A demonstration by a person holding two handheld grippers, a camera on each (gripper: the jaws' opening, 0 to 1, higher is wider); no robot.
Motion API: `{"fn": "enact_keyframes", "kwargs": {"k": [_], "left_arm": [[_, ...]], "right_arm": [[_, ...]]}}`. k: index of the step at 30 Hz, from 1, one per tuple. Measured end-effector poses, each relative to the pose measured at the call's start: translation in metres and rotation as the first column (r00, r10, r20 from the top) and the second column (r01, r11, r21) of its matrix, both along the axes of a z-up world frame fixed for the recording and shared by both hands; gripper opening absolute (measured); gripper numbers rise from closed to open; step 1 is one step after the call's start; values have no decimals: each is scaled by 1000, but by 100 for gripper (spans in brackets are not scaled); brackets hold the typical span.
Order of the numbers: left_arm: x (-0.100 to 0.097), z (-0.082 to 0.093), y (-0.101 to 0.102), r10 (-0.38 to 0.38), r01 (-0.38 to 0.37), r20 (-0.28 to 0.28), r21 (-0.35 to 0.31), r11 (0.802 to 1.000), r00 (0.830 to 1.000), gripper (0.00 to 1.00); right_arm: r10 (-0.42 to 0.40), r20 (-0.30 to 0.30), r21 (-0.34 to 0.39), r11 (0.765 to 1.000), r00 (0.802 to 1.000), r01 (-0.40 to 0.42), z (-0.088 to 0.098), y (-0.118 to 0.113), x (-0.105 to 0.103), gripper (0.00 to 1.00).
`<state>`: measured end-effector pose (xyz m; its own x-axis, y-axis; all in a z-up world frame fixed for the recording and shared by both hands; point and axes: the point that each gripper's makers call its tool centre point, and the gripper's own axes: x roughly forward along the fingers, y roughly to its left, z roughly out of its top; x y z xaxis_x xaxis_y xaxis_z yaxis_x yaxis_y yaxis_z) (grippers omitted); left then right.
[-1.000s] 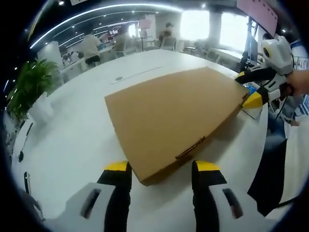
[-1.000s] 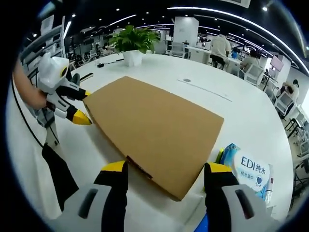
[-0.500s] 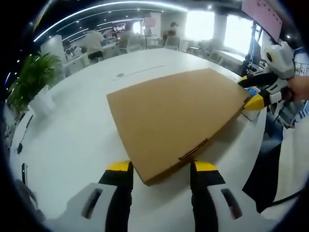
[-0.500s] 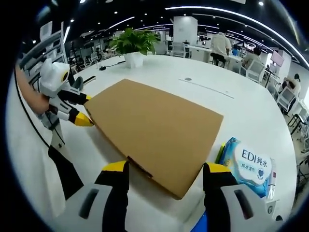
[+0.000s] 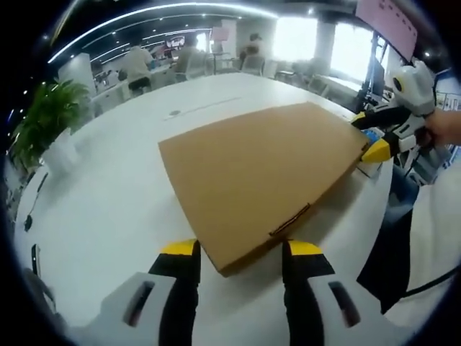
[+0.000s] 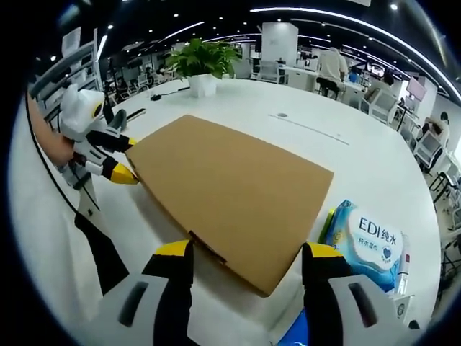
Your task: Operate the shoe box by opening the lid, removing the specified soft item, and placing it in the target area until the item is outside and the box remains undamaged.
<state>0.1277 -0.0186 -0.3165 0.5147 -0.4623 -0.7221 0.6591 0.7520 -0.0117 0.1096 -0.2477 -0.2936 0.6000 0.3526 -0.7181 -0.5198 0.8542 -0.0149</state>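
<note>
A flat brown cardboard shoe box (image 5: 259, 173) lies on the white table (image 5: 108, 194) with its lid down. My left gripper (image 5: 241, 249) is open, its yellow-tipped jaws standing either side of the box's near corner. My right gripper (image 5: 367, 135), held by a hand, is at the far right corner, one jaw above the edge and one below. In the right gripper view the box (image 6: 230, 184) is at centre. There my right gripper (image 6: 246, 251) is open astride its near corner, and the left gripper (image 6: 128, 158) straddles the far left corner. The box's contents are hidden.
A blue pack of wet wipes (image 6: 364, 241) lies on the table (image 6: 374, 166) just right of the box. A potted plant (image 6: 202, 61) stands at the far side, also visible as the plant (image 5: 43, 122) at left. People sit at desks in the background.
Both views have shifted slightly with the hands. The box stays put with its lid down, and both grippers remain open at opposite corners.
</note>
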Motion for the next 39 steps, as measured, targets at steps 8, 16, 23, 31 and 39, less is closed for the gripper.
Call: {"fn": "enact_keyframes", "kwargs": {"k": [8, 16, 23, 31, 39], "left_arm": [[-3, 2, -3, -7, 7, -16, -11, 1000, 1000, 45], [-5, 3, -7, -14, 14, -22, -20, 1000, 1000, 45], [-6, 3, -10, -20, 19, -31, -33, 999, 999, 45], [-5, 2, -12, -42, 42, -26, 3, 999, 999, 43], [-5, 4, -13, -50, 49, -52, -19, 999, 997, 42]], "right_arm": [[-15, -2, 6, 1000, 1000, 15, 0, -1, -8, 61], [-41, -12, 12, 999, 999, 41, 0, -5, -11, 60], [-57, -21, 20, 998, 998, 57, 0, -9, -14, 59], [-53, -24, 22, 998, 998, 53, 0, -13, -13, 59], [-26, -31, 4, 1000, 999, 26, 0, -15, -13, 57]]}}
